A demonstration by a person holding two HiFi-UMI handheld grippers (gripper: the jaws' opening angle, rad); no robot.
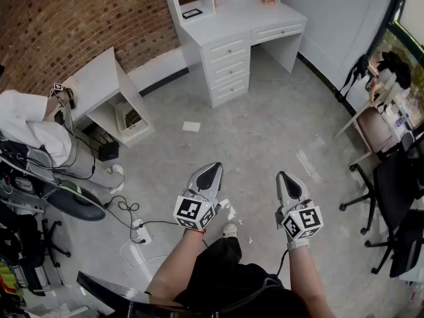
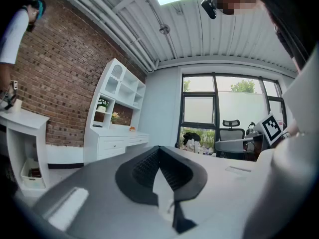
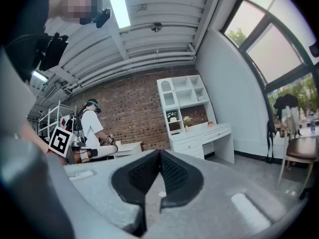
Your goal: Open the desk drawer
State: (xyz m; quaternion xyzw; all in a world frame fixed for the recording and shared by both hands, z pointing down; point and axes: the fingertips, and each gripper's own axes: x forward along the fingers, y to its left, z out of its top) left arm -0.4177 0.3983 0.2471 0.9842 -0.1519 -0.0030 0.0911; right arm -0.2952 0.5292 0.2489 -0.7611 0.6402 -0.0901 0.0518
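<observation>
Nothing is done yet. The white desk (image 1: 225, 22) stands well apart across the floor, its drawers (image 1: 229, 48) apparently all shut, though they look small from here. The left tool (image 1: 212, 167) and right tool (image 1: 284, 176) are closed and empty. The approach, grip and pull all remain.

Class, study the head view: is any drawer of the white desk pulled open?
No, every drawer front on the white desk sits flush, with none pulled out.
</observation>
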